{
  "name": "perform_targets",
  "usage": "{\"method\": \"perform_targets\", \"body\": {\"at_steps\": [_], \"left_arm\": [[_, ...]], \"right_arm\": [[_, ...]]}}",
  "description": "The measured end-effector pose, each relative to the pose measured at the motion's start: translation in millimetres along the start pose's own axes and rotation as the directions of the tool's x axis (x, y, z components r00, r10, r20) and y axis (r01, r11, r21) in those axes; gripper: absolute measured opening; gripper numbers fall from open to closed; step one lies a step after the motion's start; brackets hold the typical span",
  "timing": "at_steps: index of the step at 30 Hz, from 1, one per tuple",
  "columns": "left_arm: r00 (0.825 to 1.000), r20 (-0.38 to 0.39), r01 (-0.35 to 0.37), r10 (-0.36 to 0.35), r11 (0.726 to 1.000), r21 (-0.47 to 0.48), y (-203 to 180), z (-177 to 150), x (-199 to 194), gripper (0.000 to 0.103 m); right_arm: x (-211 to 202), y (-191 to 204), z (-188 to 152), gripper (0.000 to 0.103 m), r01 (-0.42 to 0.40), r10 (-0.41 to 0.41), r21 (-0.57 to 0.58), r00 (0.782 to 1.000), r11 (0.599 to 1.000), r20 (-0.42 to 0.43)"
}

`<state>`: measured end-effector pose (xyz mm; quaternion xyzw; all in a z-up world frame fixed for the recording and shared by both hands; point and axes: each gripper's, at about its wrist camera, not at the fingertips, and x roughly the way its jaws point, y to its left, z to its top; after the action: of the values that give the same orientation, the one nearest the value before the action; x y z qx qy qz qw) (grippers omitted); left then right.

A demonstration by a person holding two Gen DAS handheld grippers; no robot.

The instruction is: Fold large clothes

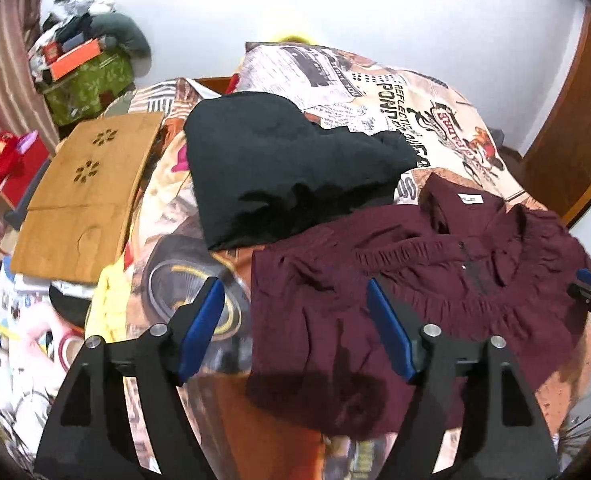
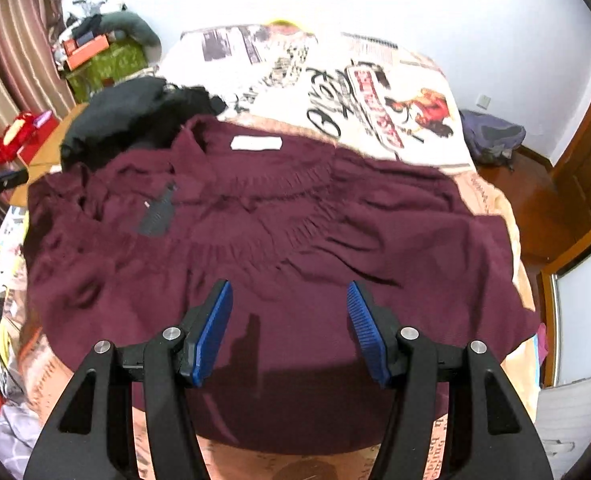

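Item: maroon blouse (image 2: 279, 216), spread flat on the bed (image 2: 375, 80), beside a black garment (image 1: 279, 168). My left claw (image 1: 295, 328) and right claw (image 2: 289, 328): both spread wide, holding nothing.

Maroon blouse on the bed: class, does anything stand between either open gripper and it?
Nothing visible does. The left gripper and right gripper both hang open above the maroon blouse; the black garment lies behind it.

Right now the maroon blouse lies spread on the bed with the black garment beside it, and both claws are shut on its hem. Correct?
Not quite. The maroon blouse does lie spread on the bed with the black garment beside it, but both claws are open and hold nothing: the left claw in the left wrist view, the right claw in the right wrist view.
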<state>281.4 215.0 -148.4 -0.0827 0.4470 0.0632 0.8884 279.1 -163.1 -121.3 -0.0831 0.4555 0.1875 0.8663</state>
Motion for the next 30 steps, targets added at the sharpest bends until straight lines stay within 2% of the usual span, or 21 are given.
{"method": "perform_targets", "body": {"at_steps": [2,8,14,17,20,25,27,30], "left_arm": [[0.999,-0.016,0.038,-0.039,0.998,-0.050,7,-6,-6,0.084],[0.981,-0.114,0.132,-0.157,0.970,-0.206,24,-31,5,0.085],[0.919,-0.237,0.216,-0.314,0.906,-0.364,27,-64,40,0.084],[0.897,-0.266,0.224,-0.353,0.881,-0.416,25,-78,53,0.084],[0.875,-0.277,0.226,-0.398,0.840,-0.493,28,-92,69,0.084],[0.862,-0.271,0.221,-0.428,0.798,-0.560,29,-102,92,0.084],[0.867,-0.246,0.232,-0.433,0.788,-0.570,27,-98,98,0.084],[0.887,-0.201,0.239,-0.416,0.786,-0.570,23,-89,103,0.084]], "right_arm": [[-5,7,3,0.056,-0.010,0.010,-0.004,1.000,1.000,0.017],[-15,35,5,0.056,-0.065,0.067,-0.039,0.997,0.997,0.050],[-13,53,3,0.056,-0.090,0.093,-0.060,0.995,0.994,0.047],[-9,57,1,0.056,-0.090,0.093,-0.065,0.995,0.994,0.036],[-5,61,-2,0.056,-0.076,0.078,-0.078,0.997,0.994,0.024],[5,62,-6,0.056,-0.064,0.064,-0.089,0.998,0.994,-0.004],[9,60,-7,0.056,-0.064,0.063,-0.084,0.998,0.994,-0.015],[15,56,-9,0.056,-0.064,0.062,-0.074,0.998,0.995,-0.028]]}}
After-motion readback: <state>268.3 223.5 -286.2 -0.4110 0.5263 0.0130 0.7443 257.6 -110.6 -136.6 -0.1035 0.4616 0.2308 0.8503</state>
